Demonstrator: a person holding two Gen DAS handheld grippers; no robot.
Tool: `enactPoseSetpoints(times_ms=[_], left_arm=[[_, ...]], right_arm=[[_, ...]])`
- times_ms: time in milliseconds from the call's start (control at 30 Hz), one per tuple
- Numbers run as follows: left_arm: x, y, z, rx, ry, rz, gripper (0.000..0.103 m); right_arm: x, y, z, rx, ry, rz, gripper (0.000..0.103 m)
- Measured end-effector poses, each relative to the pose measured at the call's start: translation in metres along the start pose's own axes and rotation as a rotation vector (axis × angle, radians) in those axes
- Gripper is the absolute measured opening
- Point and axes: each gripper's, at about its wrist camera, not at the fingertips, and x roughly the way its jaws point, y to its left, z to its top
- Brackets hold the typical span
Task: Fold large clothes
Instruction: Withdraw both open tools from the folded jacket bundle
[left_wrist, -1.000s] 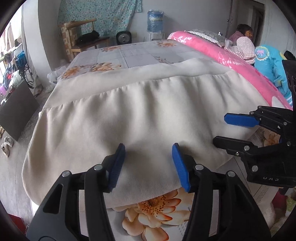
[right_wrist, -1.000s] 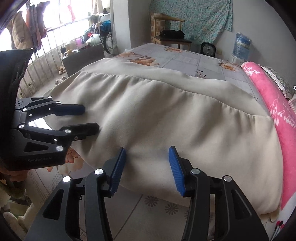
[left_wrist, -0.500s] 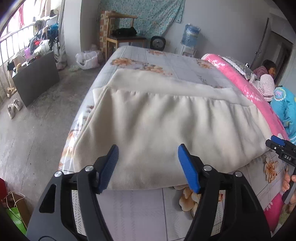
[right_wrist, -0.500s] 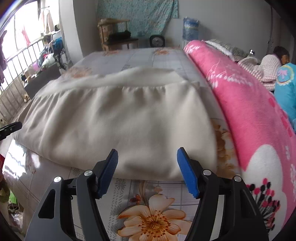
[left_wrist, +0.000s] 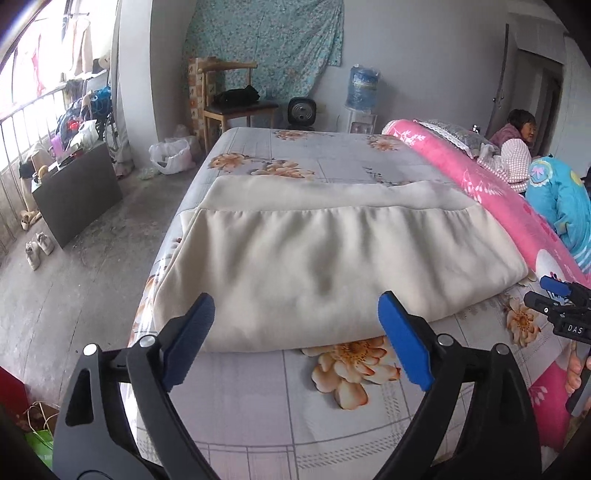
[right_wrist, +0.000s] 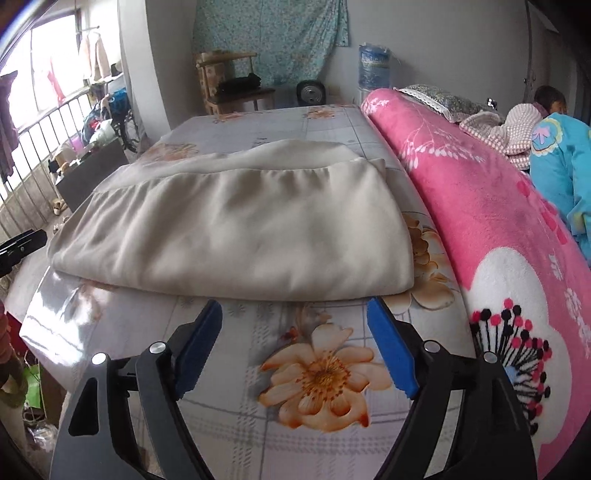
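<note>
Both jaws just opened, nothing between them. Left gripper (left_wrist: 295, 332) and right gripper (right_wrist: 295, 341) clear of cream garment (left_wrist: 325, 266); next, pinch its near-edge corners evenly on bed (left_wrist: 258, 406).

The bed (left_wrist: 303, 402) has a flowered grey sheet; on it lie a folded cream garment (left_wrist: 332, 266) and a pink blanket (right_wrist: 480, 206).

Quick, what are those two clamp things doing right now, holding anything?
Left gripper: jaws open, just been widening, holding nothing.
Right gripper: jaws open, just been widening, holding nothing.
</note>
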Motion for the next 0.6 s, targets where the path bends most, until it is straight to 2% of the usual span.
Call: enactPoseSetpoints(times_ms=[133, 267, 467, 600], left_arm=[[-0.017, -0.019, -0.009, 0.012, 0.009, 0.028, 0.092], [-0.032, -0.033, -0.014, -0.02, 0.012, 0.016, 0.094], [-0.049, -0.052, -0.009, -0.004, -0.009, 0.126, 0.095], [-0.054, -0.056, -0.008, -0.029, -0.007, 0.129, 0.095]], right_arm=[[-0.028, 0.02, -0.01, -0.021, -0.033, 0.015, 0.091], [-0.05, 0.033, -0.008, -0.052, -0.08, -0.011, 0.095], [-0.075, 0.045, -0.001, -0.066, -0.149, -0.037, 0.097], [-0.082, 0.053, 0.0, -0.105, -0.176, -0.095, 0.097]])
